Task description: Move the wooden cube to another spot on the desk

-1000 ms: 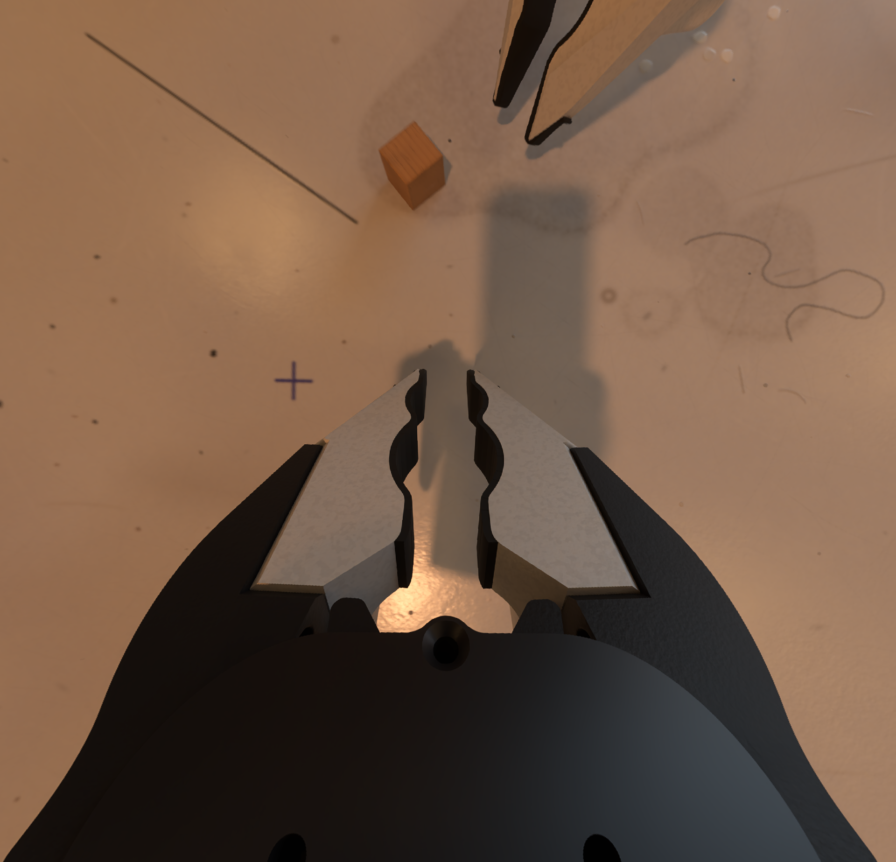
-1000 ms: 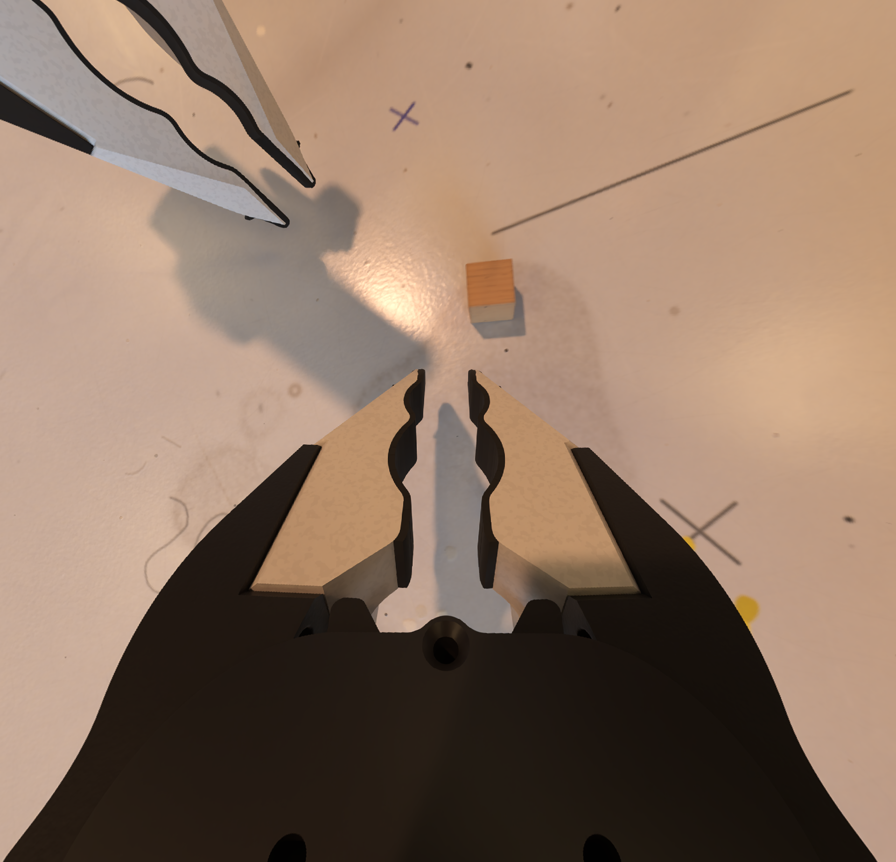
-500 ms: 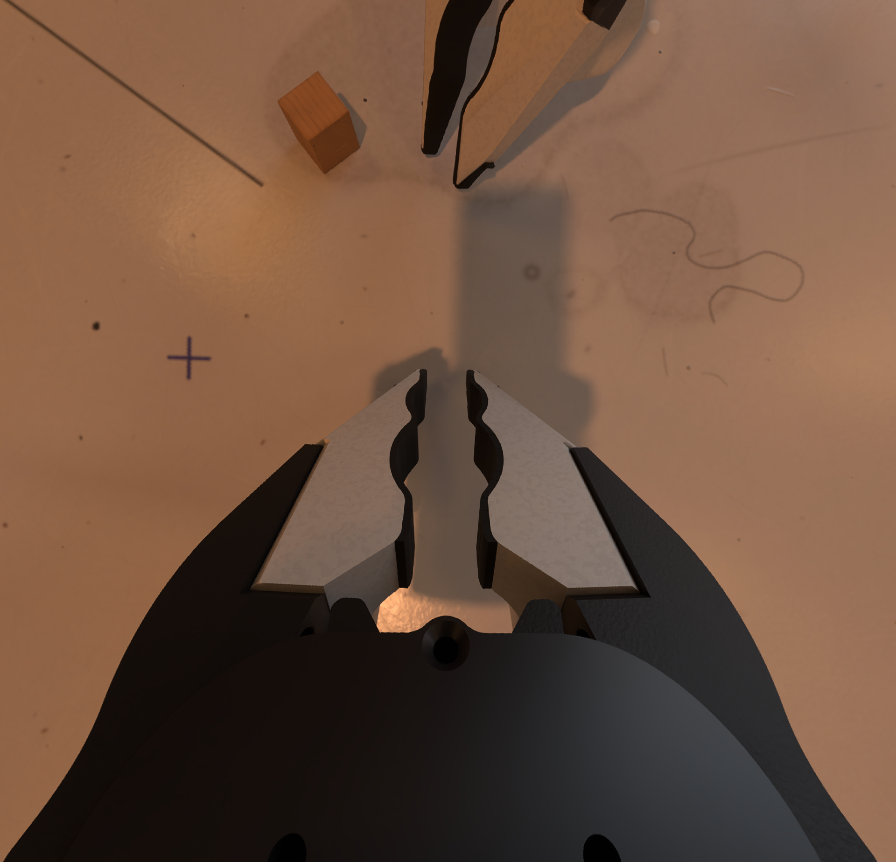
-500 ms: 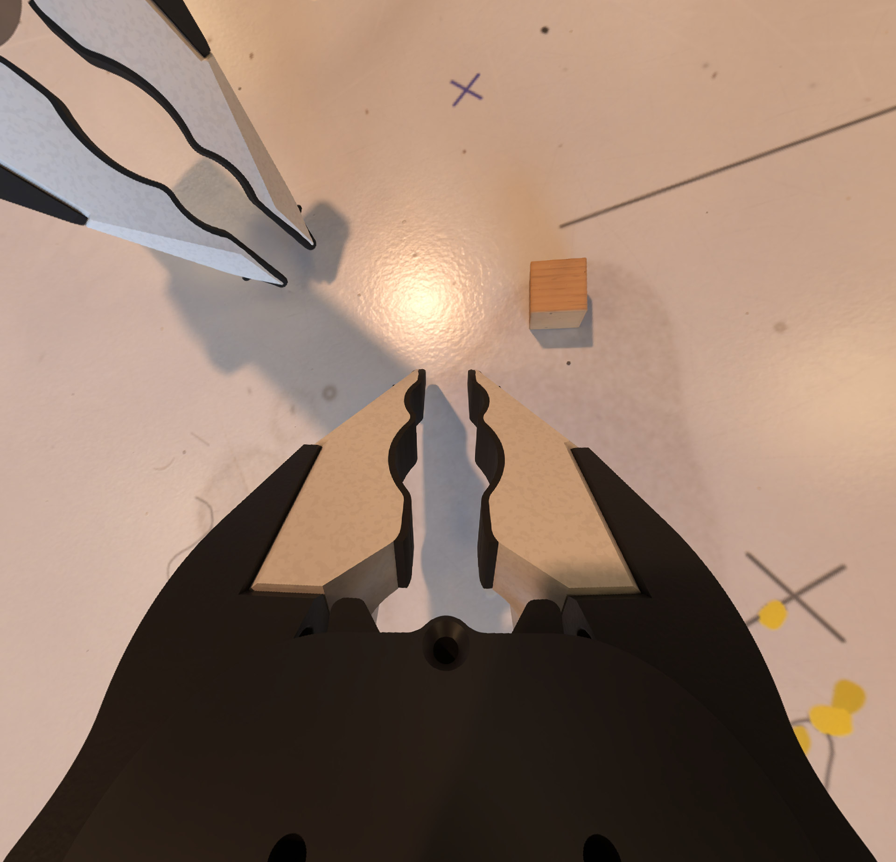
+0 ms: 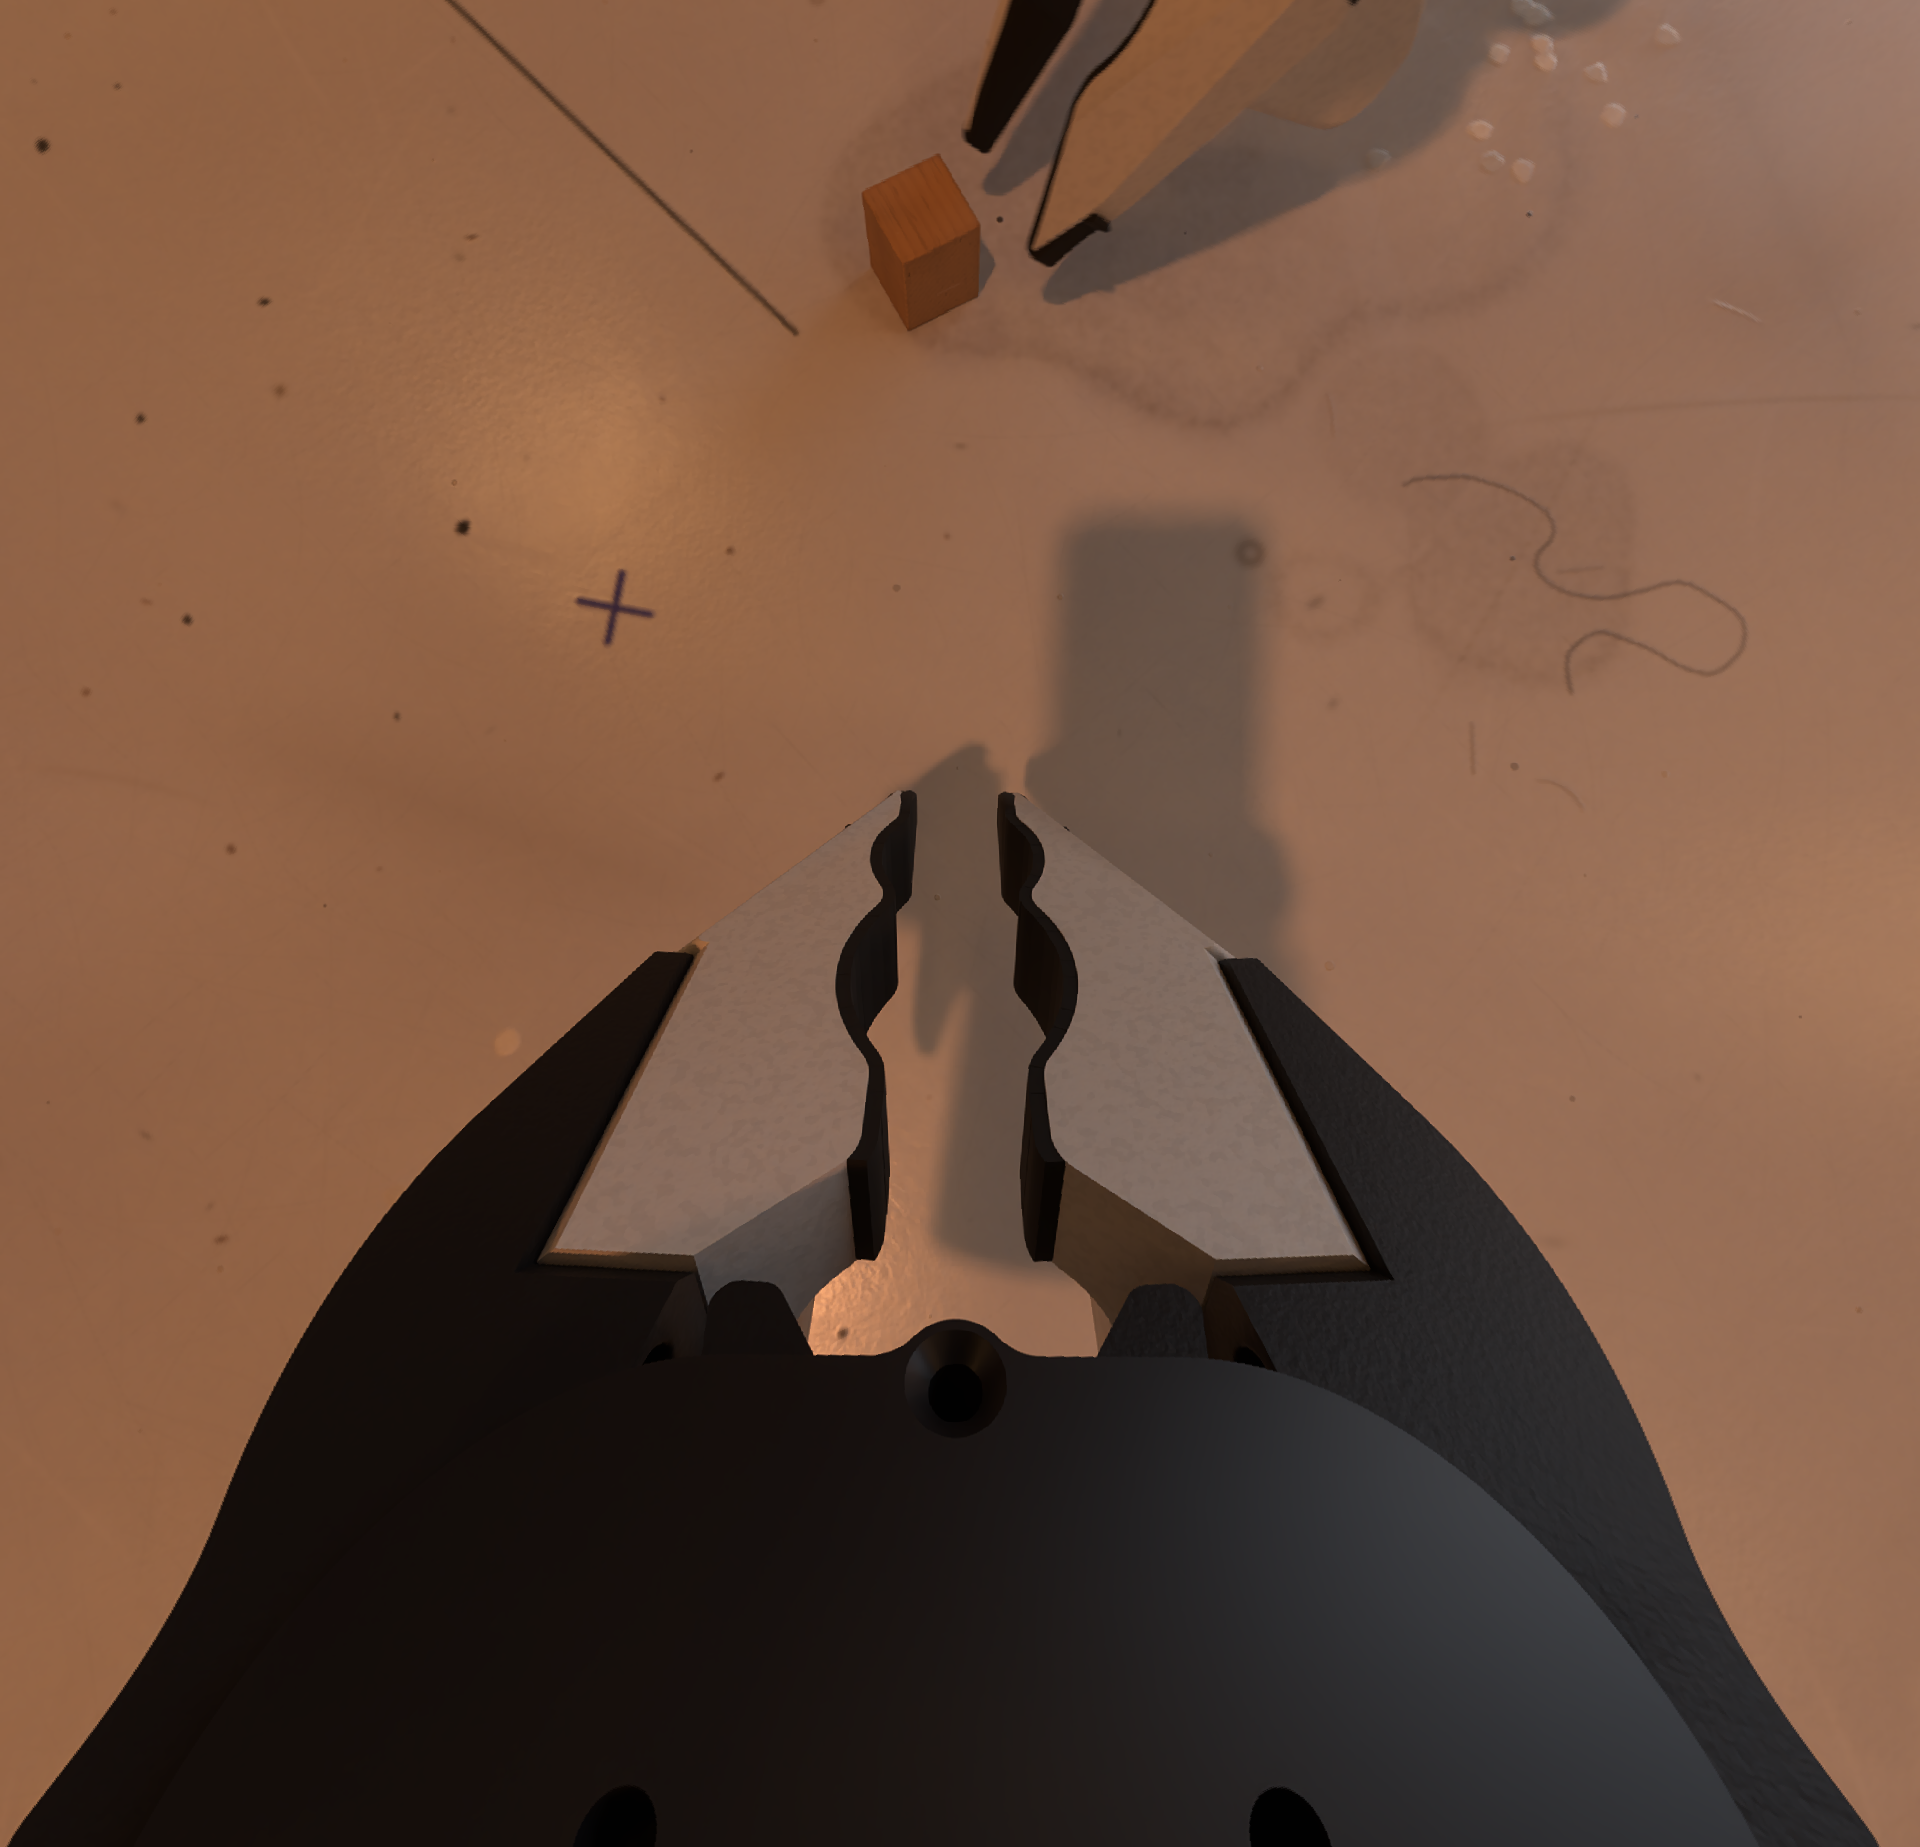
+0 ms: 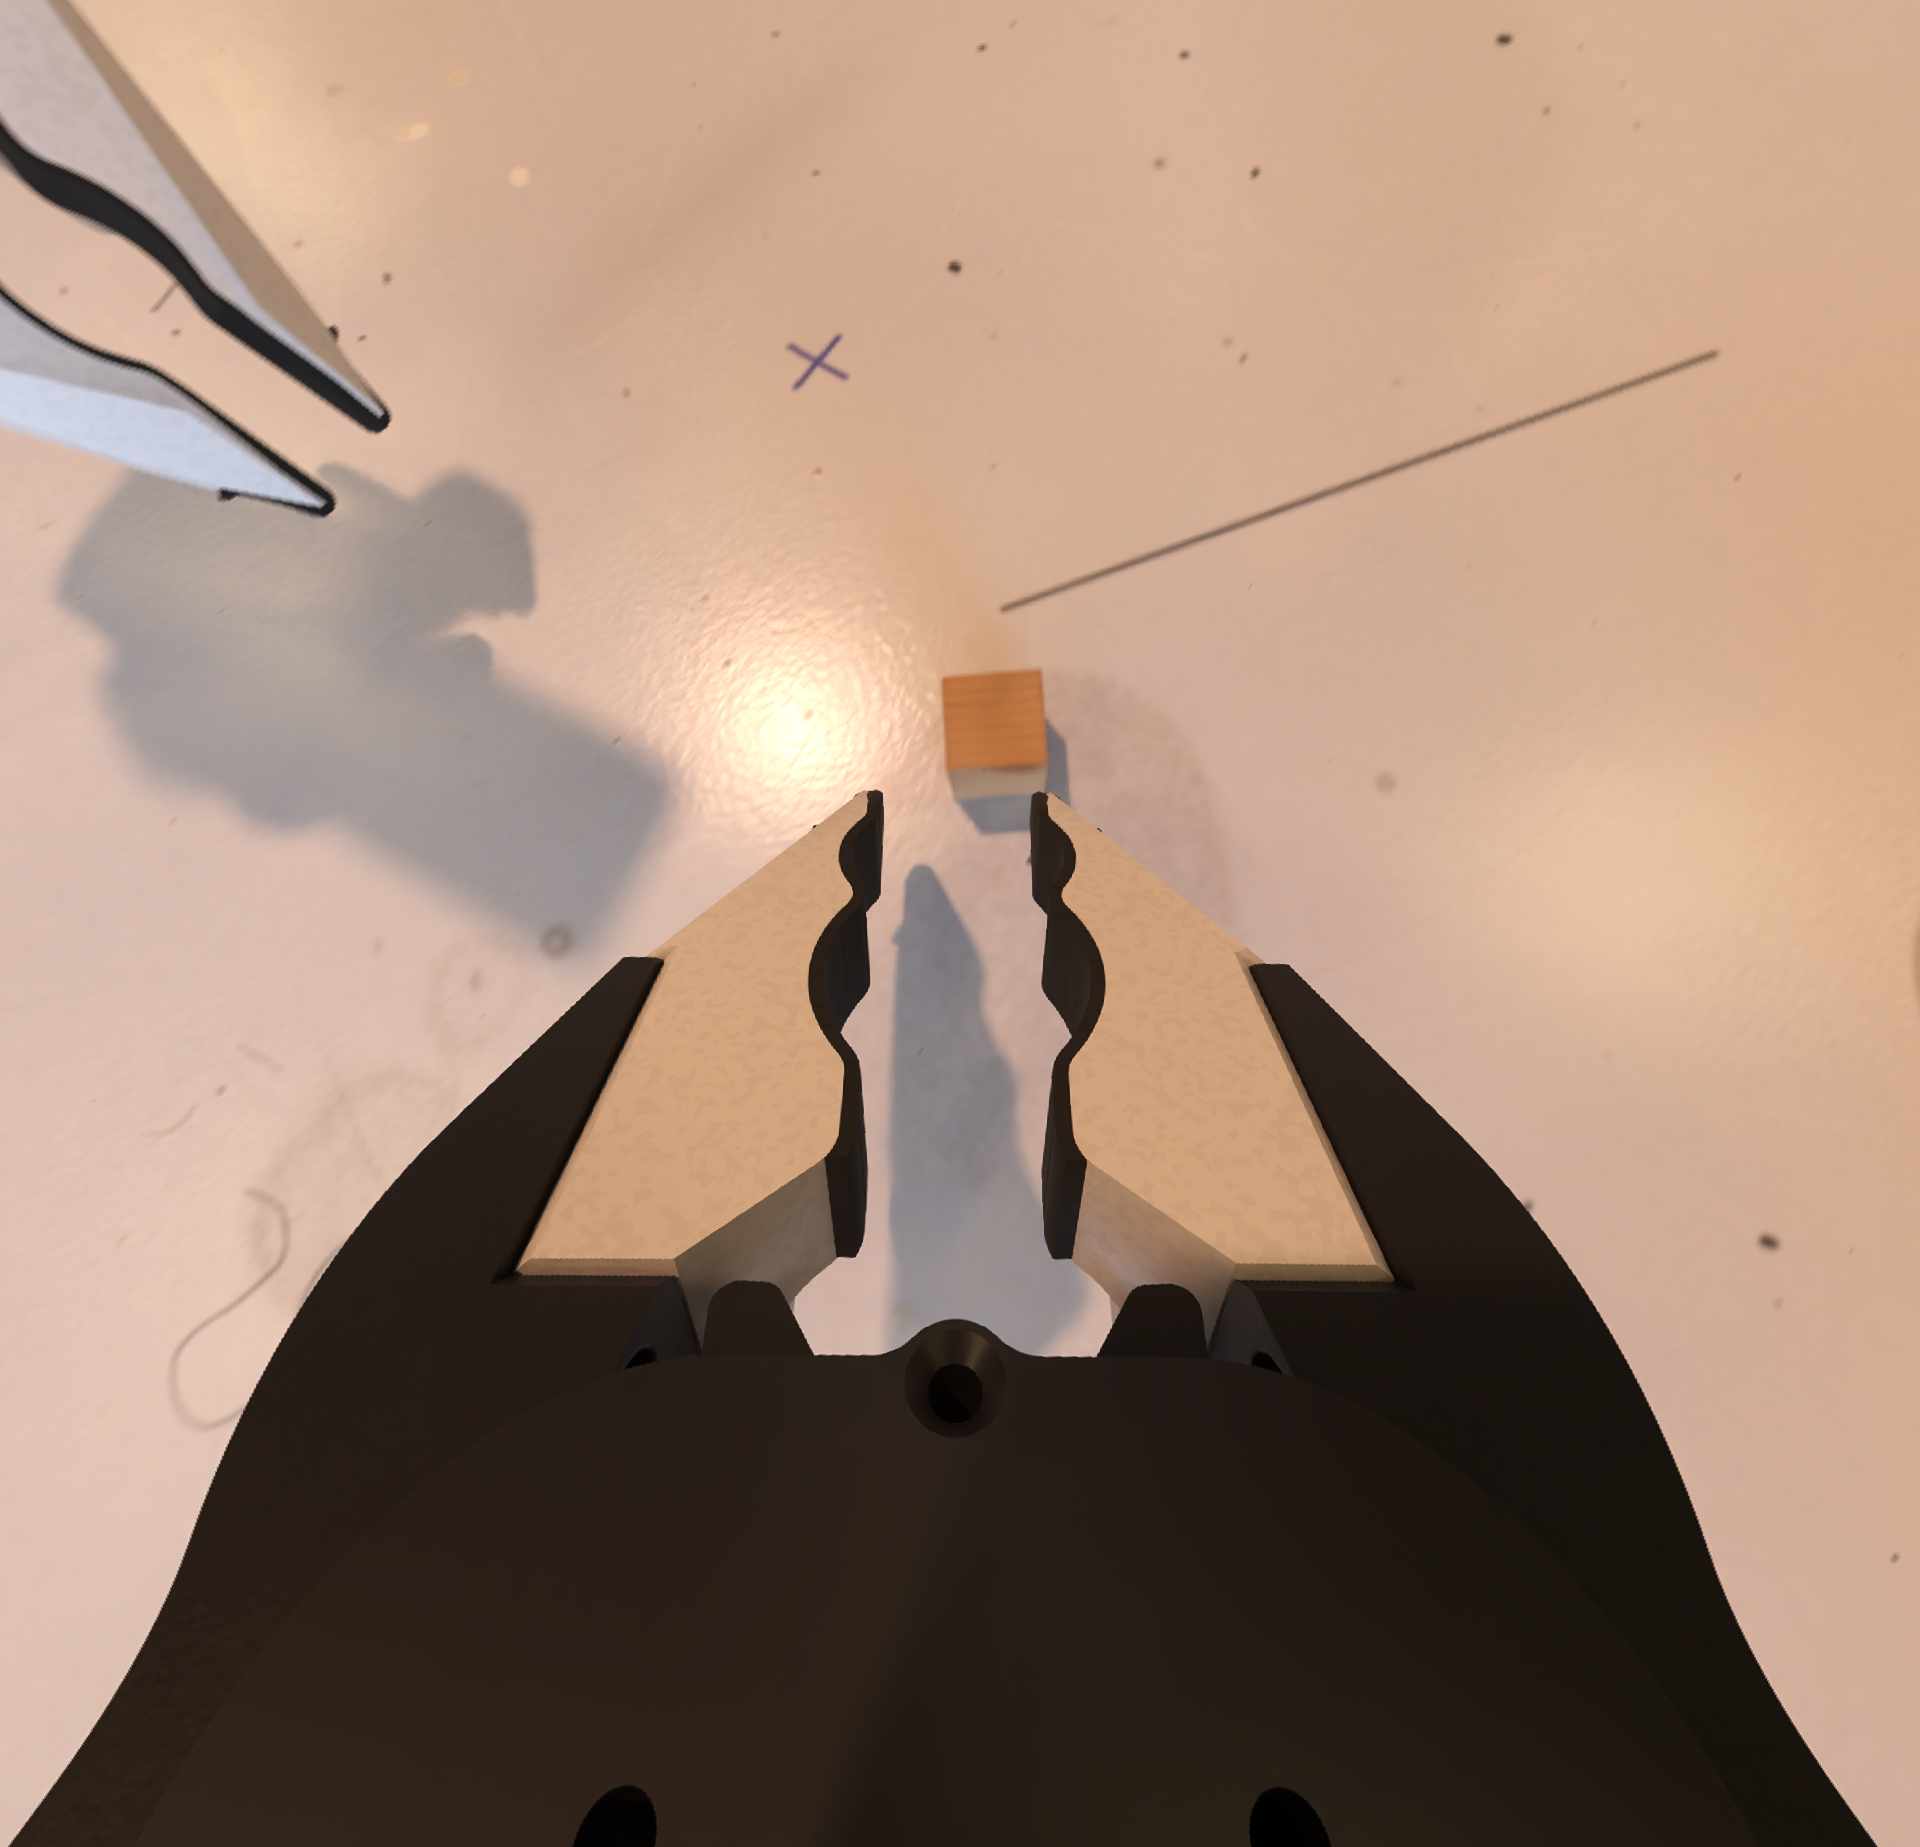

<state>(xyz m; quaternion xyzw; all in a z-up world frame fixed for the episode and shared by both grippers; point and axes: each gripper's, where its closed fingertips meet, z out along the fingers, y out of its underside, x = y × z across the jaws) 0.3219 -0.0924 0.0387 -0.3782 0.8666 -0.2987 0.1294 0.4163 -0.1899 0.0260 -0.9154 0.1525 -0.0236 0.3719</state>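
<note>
The small wooden cube (image 6: 992,722) rests on the pale desk (image 6: 1455,862). It lies just ahead of my right gripper (image 6: 956,800), a little to the right of its centre line. The right jaws stand apart and hold nothing. In the left wrist view the cube (image 5: 923,239) sits far ahead, with the right gripper (image 5: 1023,192) hovering just right of it. My left gripper (image 5: 956,800) has its jaws nearly together and is empty, well away from the cube. It also shows in the right wrist view (image 6: 348,459) at the upper left.
The desk carries pen marks: a blue cross (image 5: 613,608), also seen in the right wrist view (image 6: 818,361), a long dark line (image 6: 1351,483) ending near the cube, and a thin squiggle (image 5: 1579,592). Small white specks (image 5: 1527,31) lie at the far right.
The right jaws have spread wider. The right gripper has closed in on the cube, which now sits just past its tips. The left gripper's view has shifted; its jaws are unchanged.
</note>
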